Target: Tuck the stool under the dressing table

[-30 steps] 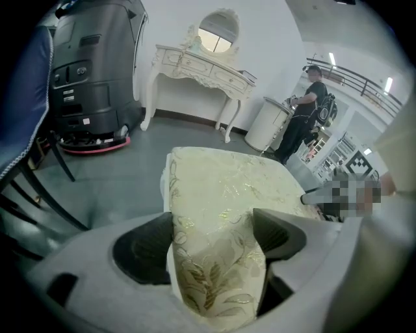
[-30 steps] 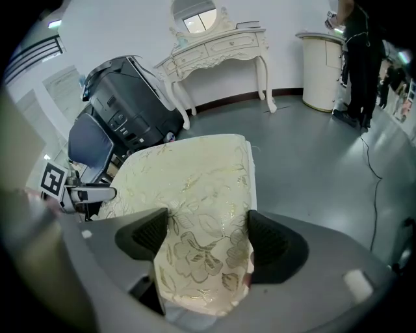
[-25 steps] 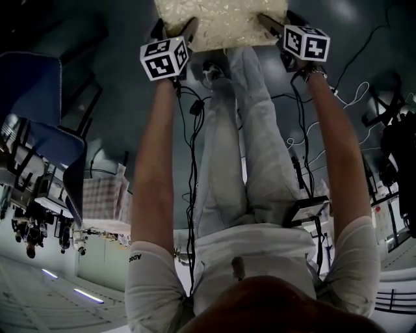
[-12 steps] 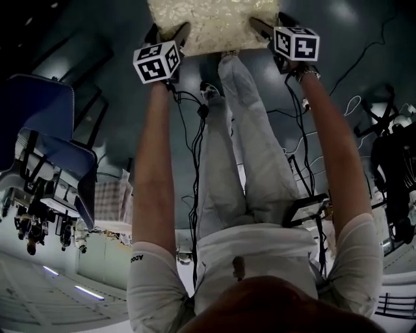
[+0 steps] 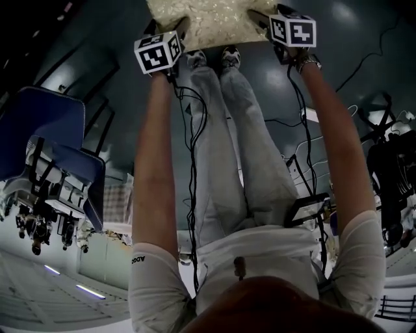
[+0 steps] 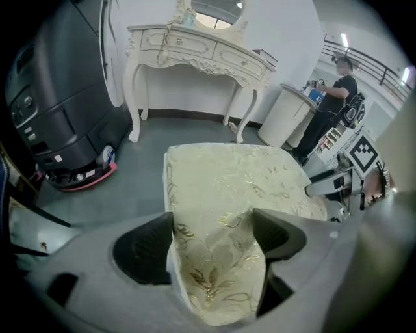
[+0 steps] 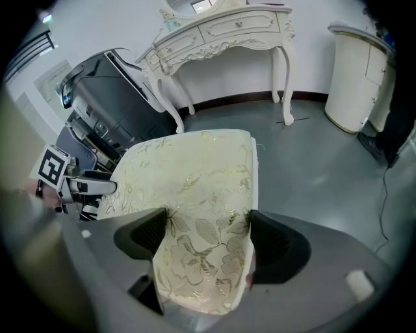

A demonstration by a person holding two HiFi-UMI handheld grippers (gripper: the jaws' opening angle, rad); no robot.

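Note:
The stool (image 5: 208, 19) has a cream seat with a gold floral pattern and sits at the top of the head view, ahead of my feet. My left gripper (image 6: 211, 244) is shut on the seat's left edge (image 6: 214, 260). My right gripper (image 7: 205, 237) is shut on the seat's right edge (image 7: 201, 260). Both marker cubes flank the seat in the head view, left gripper (image 5: 179, 29) and right gripper (image 5: 260, 16). The white carved dressing table (image 6: 195, 49) stands against the wall beyond the stool, also seen as the dressing table (image 7: 221, 32), with open floor between them.
A large black machine (image 6: 58, 104) stands left of the table. A white rounded cabinet (image 7: 354, 71) stands to its right, with a person (image 6: 328, 110) near it. A blue chair (image 5: 58, 149) is at my left. Cables (image 5: 192, 143) hang along my legs.
The stool and both grippers have shifted further ahead toward the top of the head view. My feet have come together under the seat's near edge.

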